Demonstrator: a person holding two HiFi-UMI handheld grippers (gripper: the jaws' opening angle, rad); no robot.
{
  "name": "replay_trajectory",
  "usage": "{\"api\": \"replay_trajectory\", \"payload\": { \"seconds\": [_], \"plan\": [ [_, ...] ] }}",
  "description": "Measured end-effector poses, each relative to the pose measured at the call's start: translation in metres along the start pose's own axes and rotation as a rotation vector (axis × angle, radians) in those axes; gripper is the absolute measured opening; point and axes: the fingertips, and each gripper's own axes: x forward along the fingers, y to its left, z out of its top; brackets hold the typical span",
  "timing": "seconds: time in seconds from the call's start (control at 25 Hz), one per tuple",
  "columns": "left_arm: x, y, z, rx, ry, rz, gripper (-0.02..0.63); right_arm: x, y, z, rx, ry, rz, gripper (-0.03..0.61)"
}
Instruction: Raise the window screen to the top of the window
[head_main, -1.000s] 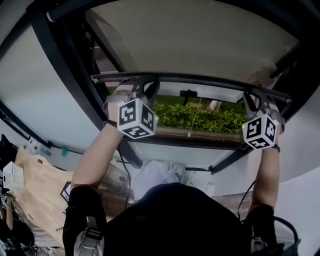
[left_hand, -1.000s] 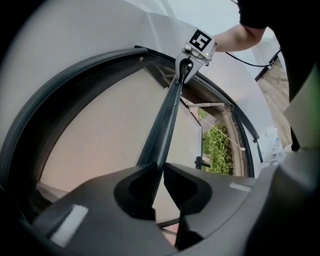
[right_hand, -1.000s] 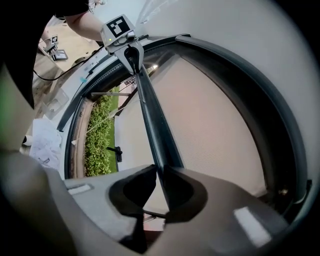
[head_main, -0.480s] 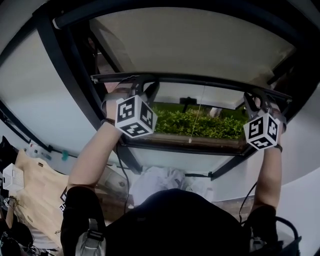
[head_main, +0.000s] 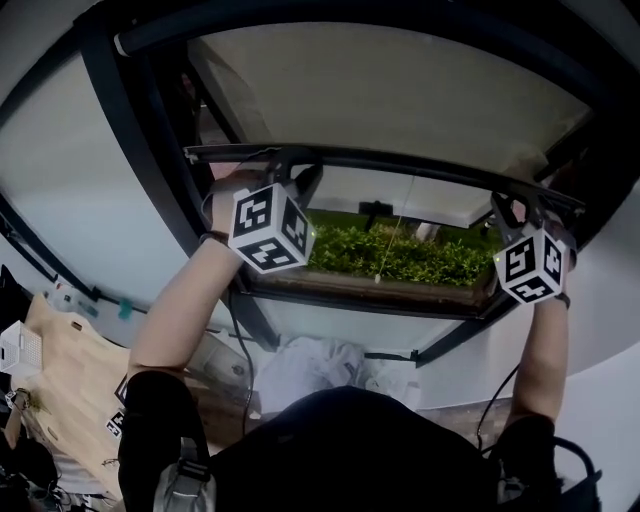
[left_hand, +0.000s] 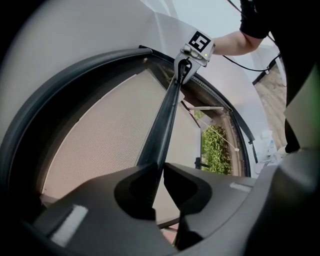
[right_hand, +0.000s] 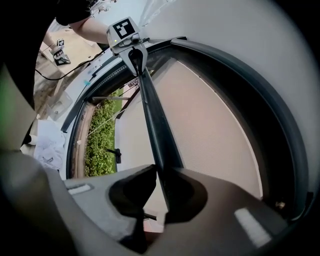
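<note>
Left gripper (left_hand: 159, 168) and right gripper (right_hand: 159, 170) each clamp the dark bottom bar (head_main: 400, 162) of a partly raised window screen (head_main: 400, 85).

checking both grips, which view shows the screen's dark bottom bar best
Head view: the window screen's dark bottom bar spans full width, left tool and right tool clamped near its ends. Each gripper view shows it foreshortened, running from its own jaws to the other tool.

Daylight through window (head_main: 400, 250); dim interior, strong fisheye bending, dark corners.
</note>
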Motion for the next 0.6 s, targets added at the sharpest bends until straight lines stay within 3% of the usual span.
{"api": "replay_trajectory", "payload": {
  "seconds": [0.48, 0.6],
  "plan": [
    [-0.010, 0.027, 0.011, 0.061, 0.014, 0.005, 0.040, -0.009, -0.031, 0.012, 0.001, -0.002, -0.038, 0.044],
    [-0.015, 0.038, 0.015, 0.046, 0.004, 0.001, 0.040, -0.013, -0.042, 0.016, -0.002, -0.006, -0.044, 0.044]
  ]
}}
